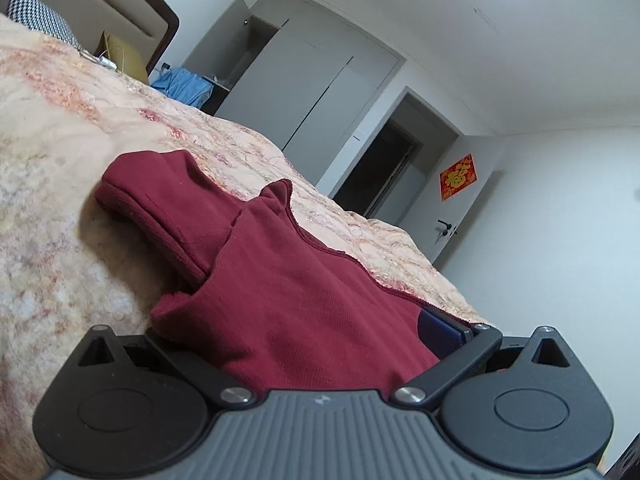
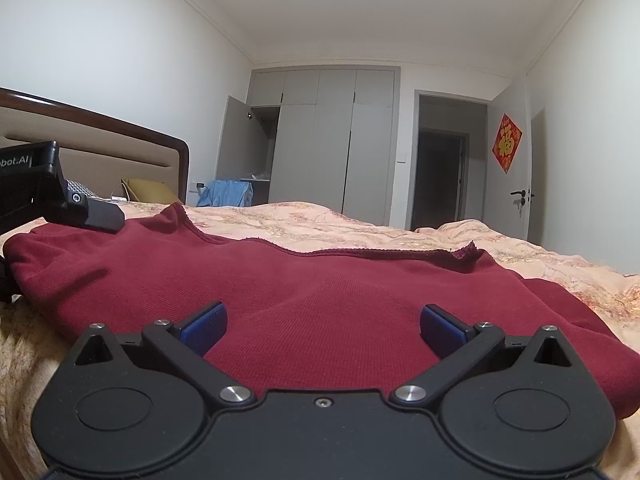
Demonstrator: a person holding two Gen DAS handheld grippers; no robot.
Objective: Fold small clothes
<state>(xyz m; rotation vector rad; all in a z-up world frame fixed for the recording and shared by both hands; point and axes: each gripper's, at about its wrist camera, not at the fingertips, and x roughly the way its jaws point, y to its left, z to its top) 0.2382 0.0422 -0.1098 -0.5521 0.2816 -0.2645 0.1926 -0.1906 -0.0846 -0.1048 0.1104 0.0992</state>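
The right gripper is held wide, its two blue pads spread apart just above the near part of one dark red garment, with nothing caught between them. In the left wrist view, the left gripper is largely buried: only one blue pad is seen at the right, the other being hidden under red cloth, and the cloth is bunched between the fingers (whether it is actually pinched cannot be told). From the right wrist view, the left gripper's black body is seen at the far left, cut off by the frame edge, resting at the garment's left end.

The garment is spread on a peach floral bedspread; its far hemmed edge is wavy, with a small curled corner at the right. One short sleeve is seen lying out to the left in the left wrist view. Bare bedspread is left open beyond the garment and to its right.

Farther off, one dark-framed headboard, one grey wardrobe with one door ajar, and one red wall hanging are seen.
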